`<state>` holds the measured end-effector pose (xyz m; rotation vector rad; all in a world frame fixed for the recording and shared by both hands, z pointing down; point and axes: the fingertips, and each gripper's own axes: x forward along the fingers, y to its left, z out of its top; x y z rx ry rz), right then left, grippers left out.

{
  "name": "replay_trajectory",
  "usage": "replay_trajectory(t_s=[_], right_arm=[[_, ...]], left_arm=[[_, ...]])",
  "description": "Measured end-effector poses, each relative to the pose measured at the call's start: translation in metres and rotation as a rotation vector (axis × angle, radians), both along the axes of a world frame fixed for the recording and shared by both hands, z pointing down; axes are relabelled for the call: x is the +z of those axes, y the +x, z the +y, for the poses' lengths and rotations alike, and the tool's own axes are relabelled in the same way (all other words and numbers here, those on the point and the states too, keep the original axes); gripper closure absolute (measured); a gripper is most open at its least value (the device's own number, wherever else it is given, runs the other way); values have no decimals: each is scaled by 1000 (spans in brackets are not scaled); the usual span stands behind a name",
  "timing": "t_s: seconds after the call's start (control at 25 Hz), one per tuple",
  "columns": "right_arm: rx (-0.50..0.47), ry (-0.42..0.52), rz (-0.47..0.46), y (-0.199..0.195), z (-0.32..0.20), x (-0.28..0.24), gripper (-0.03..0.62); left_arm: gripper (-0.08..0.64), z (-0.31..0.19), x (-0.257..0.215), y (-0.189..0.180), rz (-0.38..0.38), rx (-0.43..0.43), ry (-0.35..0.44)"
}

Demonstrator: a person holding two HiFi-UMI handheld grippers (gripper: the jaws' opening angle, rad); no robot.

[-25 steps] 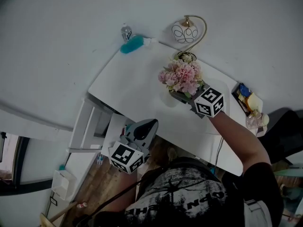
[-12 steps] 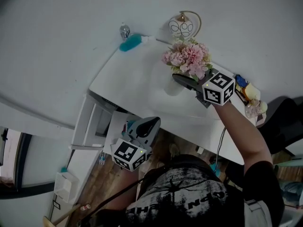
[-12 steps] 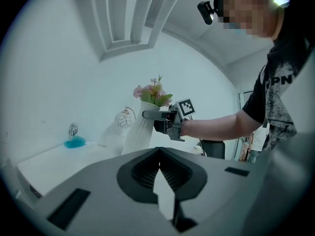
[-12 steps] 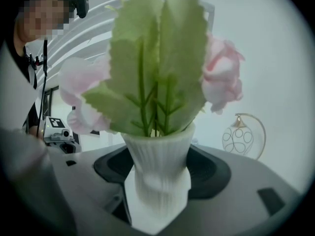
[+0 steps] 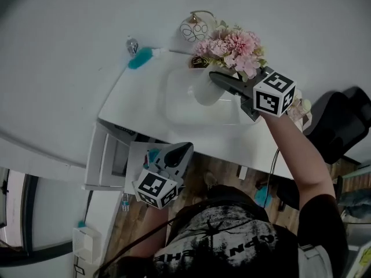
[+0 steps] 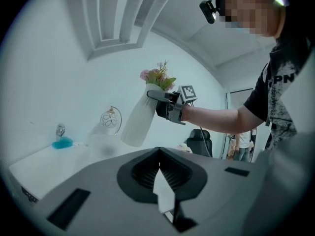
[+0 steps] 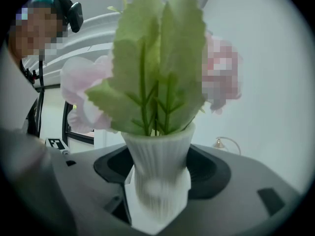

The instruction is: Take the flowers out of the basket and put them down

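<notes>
A bunch of pink flowers (image 5: 232, 45) with green leaves (image 7: 152, 73) stands in a white ribbed vase (image 5: 207, 91). My right gripper (image 5: 219, 81) is shut on the vase (image 7: 160, 176) and holds it in the air above the white table (image 5: 145, 106), tilted. In the left gripper view the vase (image 6: 140, 119) hangs from the right gripper (image 6: 170, 104), well off the tabletop. My left gripper (image 5: 177, 155) hangs low in front of the table's near edge, jaws together and holding nothing (image 6: 160, 178). I see no basket clearly.
A round lamp (image 5: 194, 28) with a gold arc stands at the table's back edge, a teal duster (image 5: 139, 58) to its left. A faint pale box shape (image 5: 174, 97) lies under the vase. A black chair (image 5: 339, 123) stands at the right, drawers (image 5: 107, 158) below left.
The right gripper has lifted the vase of flowers up off the table and carried it away from the body and to the right. The left gripper has stayed low.
</notes>
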<state>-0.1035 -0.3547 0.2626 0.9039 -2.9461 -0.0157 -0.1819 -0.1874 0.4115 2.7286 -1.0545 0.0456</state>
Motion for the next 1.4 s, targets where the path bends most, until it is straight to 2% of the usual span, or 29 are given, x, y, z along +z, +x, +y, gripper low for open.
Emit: replay_trajectory(t_s=[0.32,0.52,0.72,1.04,1.4], right_arm=[[131,67,-18,66,36,-46,256],[205,88,-16,103,52,-59,256],[287,91,-14,156,66,-66,256],[385,70,-22,236,85,-47,256],[424,19,-7,301,95,1,256]], left_arm=[[546,16,0,42,-4,141,14],[546,18,-2,67,-9,211,22],[545,20,-4,107,-16,279,27],[546,20,-6,171,-22,359,31],[546,20,-3,229,-40,375,23]])
